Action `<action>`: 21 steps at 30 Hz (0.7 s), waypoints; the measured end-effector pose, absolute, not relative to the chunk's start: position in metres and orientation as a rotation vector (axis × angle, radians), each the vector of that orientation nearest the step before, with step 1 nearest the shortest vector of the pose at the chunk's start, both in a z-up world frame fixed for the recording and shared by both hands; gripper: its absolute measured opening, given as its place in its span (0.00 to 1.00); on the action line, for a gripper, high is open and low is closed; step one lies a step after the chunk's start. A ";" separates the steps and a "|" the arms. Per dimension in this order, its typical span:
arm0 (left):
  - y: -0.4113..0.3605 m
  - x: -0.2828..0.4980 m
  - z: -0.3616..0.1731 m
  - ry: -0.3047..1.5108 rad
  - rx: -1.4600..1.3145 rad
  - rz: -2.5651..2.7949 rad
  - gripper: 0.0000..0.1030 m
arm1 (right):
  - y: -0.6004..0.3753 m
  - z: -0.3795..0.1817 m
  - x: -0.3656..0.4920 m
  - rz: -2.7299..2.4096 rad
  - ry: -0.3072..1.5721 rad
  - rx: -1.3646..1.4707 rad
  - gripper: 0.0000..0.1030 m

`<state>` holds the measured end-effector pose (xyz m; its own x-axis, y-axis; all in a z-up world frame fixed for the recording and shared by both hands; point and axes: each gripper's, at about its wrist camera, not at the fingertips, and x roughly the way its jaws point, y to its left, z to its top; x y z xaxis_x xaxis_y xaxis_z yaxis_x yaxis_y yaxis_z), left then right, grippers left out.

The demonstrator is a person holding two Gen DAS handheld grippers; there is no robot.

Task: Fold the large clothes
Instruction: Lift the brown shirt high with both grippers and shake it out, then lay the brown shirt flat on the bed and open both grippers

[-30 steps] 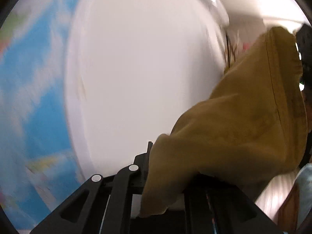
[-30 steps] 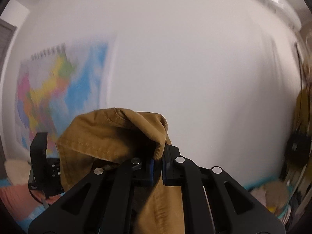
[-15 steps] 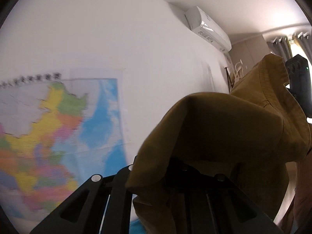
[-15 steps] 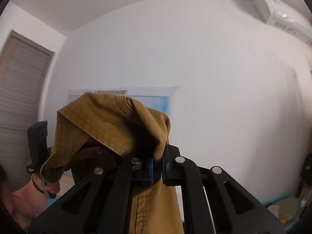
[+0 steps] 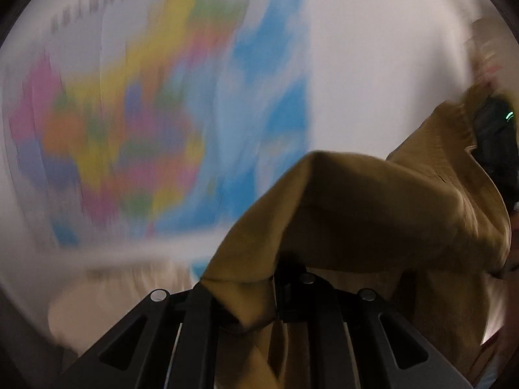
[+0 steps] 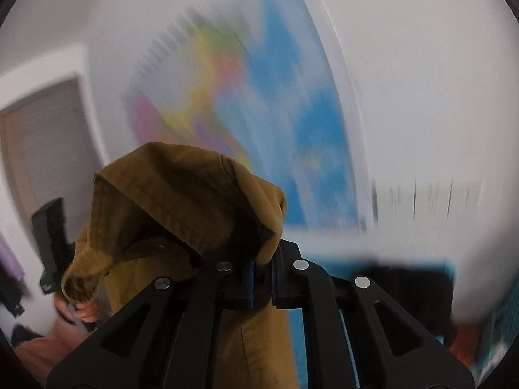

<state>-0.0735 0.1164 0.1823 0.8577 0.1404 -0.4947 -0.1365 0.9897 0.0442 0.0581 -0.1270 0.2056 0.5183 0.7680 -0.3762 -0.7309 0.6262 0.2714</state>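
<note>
Between the blue pads of the right gripper [image 6: 262, 278], at the six o'clock edge of the right wrist view, a fold of the mustard-brown garment [image 6: 181, 201] was clamped, the jaws pressed together on it. From that grip the cloth rose in a hood-like peak toward eleven o'clock, then ran across to nine o'clock, where the left gripper [image 6: 53, 243] and the person's hand [image 6: 78, 311] held its other end. Below the pads a length hung straight down to six o'clock.

In the left wrist view, the left gripper [image 5: 275, 295] was likewise closed on the fabric; its fingertips were buried under cloth, so the exact bite could not be seen. The garment [image 5: 373, 207] stretched from there toward two o'clock, ending near a dark device with a green light.

Judgement: the held edge formed the long axis, running hand to hand, with the bulk hanging beneath. Neither hand was nearer; both were already on it. The coming move probably turns on keeping that edge taut and level.

Material was a thick, matte woven cotton with stitched seams and a doubled hem, draping in heavy, rounded folds. Beyond it, a blurred coloured wall map [image 6: 259, 113] and a door [image 6: 48, 142] were noted.
</note>
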 end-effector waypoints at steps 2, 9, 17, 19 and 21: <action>0.135 -0.025 0.120 0.673 -0.039 0.167 0.10 | -0.099 0.158 0.099 0.872 0.607 0.083 0.06; 0.181 0.068 -0.001 0.930 -0.156 0.166 0.11 | -0.039 0.024 0.206 0.772 0.898 0.098 0.07; 0.234 0.098 -0.026 1.032 -0.273 0.212 0.63 | -0.063 0.002 0.217 0.576 0.974 0.104 0.75; 0.240 0.081 -0.019 1.004 -0.292 0.160 0.68 | -0.075 0.023 0.191 0.587 0.905 0.043 0.82; 0.239 0.066 -0.010 0.970 -0.302 0.099 0.73 | -0.090 0.046 0.148 0.658 0.833 -0.008 0.95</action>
